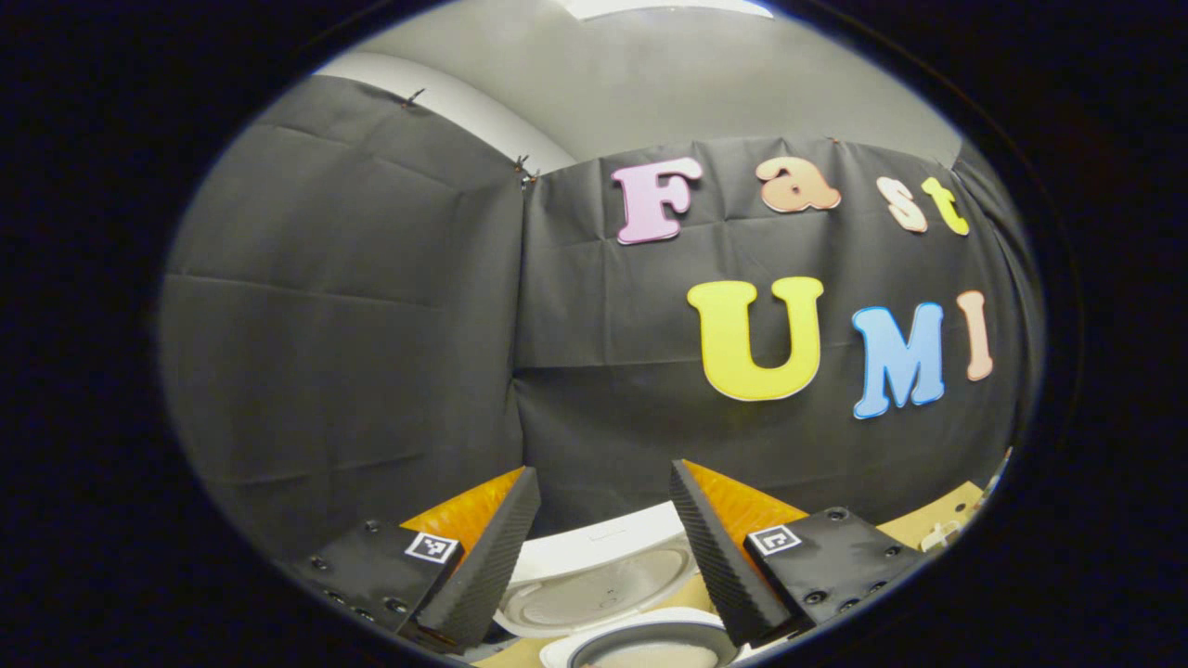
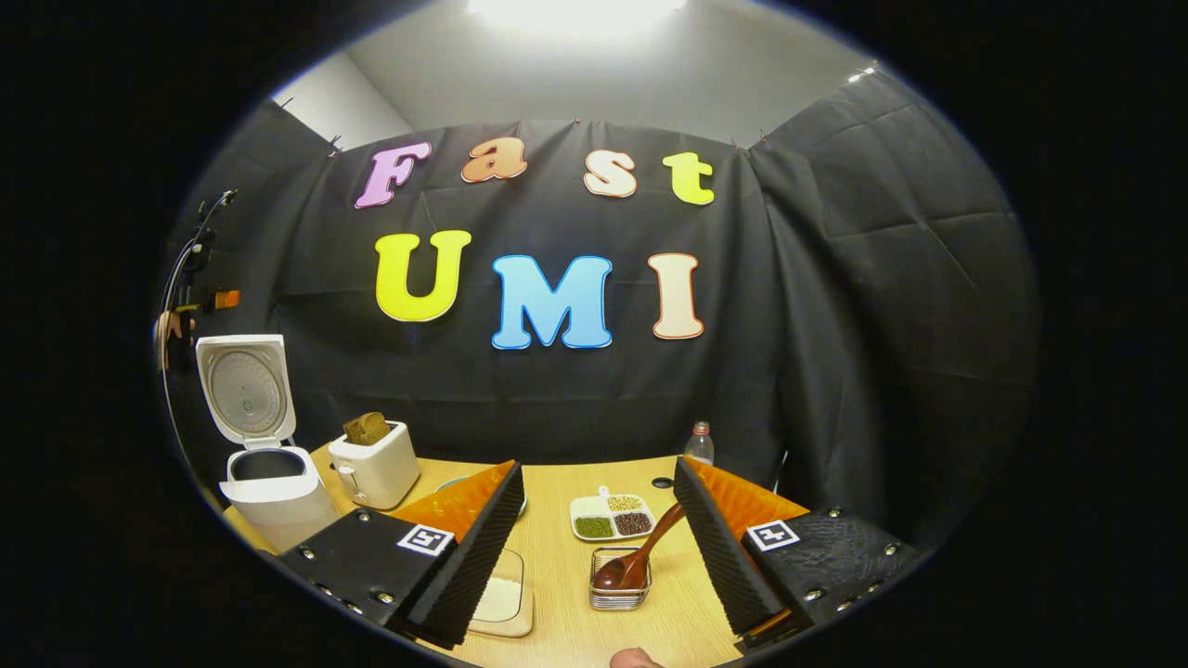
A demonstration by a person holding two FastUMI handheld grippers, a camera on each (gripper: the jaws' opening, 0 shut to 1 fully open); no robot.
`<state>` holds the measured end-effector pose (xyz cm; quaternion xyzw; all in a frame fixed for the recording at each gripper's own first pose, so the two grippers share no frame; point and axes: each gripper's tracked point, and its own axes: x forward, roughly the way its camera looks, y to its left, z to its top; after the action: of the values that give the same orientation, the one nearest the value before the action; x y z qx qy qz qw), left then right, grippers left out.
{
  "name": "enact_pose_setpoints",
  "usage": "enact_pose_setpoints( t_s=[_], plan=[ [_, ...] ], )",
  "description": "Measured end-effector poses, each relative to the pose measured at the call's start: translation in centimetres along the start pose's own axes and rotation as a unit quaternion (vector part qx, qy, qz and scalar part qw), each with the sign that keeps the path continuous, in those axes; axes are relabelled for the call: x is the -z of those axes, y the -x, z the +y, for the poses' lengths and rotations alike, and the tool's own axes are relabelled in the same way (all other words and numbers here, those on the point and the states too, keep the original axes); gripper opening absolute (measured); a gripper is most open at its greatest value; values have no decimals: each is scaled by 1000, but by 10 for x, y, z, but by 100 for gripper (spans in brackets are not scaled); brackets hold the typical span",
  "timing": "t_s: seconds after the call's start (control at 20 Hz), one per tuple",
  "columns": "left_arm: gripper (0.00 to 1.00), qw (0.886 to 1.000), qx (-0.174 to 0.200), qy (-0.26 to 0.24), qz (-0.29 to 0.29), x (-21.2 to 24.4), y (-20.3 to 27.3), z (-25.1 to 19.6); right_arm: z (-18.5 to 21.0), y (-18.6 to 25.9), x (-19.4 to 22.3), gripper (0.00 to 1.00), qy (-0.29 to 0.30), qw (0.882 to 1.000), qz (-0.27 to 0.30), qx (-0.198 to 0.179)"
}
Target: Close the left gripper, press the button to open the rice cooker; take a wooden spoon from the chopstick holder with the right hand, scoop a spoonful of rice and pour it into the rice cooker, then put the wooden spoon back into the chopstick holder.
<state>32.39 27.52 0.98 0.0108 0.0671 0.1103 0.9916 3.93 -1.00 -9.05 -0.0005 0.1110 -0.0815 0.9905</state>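
The white rice cooker [image 2: 271, 496] stands at the table's left end with its lid [image 2: 246, 390] swung up. In the left gripper view my left gripper [image 1: 603, 471] hangs open just above the cooker's raised lid [image 1: 594, 580] and the inner pot [image 1: 650, 647], nothing between its fingers. A wooden spoon [image 2: 642, 555] leans in the wire chopstick holder [image 2: 620, 583], bowl down. A shallow dish of white rice [image 2: 501, 596] lies left of the holder, partly behind a finger. My right gripper [image 2: 599, 467] is open, above and short of the holder, holding nothing.
A white toaster [image 2: 376, 466] with bread in it stands right of the cooker. A divided dish of beans [image 2: 613, 518] and a small bottle [image 2: 703, 443] sit farther back on the wooden table [image 2: 566, 557]. A hand [image 2: 167, 339] shows at the far left.
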Motion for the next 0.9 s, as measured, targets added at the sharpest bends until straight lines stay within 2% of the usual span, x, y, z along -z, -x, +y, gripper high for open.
enact_pose_setpoints(
  t_s=[0.1, 0.15, 0.2, 0.5, 0.6, 0.75, 0.8, 0.9],
  plan=[
    [98, 1000, -7, 1, 13, 8, -23, 8, 1, 5, 10, 99, 0, 1000, 11, 6],
    [98, 1000, -7, 6, 21, 13, -34, 9, 1, 7, 15, 95, 0, 1000, 17, 8],
    [98, 999, -6, 13, 30, 18, -45, 11, 1, 10, 19, 99, 0, 1000, 22, 11],
    [96, 995, -5, 43, 94, 62, -80, 8, -5, 20, 29, 99, 4, 999, 35, 14],
    [97, 993, -10, 33, 114, 77, -84, 7, -8, 20, 26, 99, 2, 999, 33, 14],
    [92, 993, -12, 21, 118, 80, -82, 2, -8, 17, 22, 100, 0, 1000, 30, 4],
    [97, 993, -12, 22, 119, 80, -80, 1, -9, 15, 21, 99, 0, 1000, 29, -1],
    [95, 993, -11, 21, 119, 79, -70, -3, -7, 10, 16, 99, 0, 1000, 26, -13]
  ],
)
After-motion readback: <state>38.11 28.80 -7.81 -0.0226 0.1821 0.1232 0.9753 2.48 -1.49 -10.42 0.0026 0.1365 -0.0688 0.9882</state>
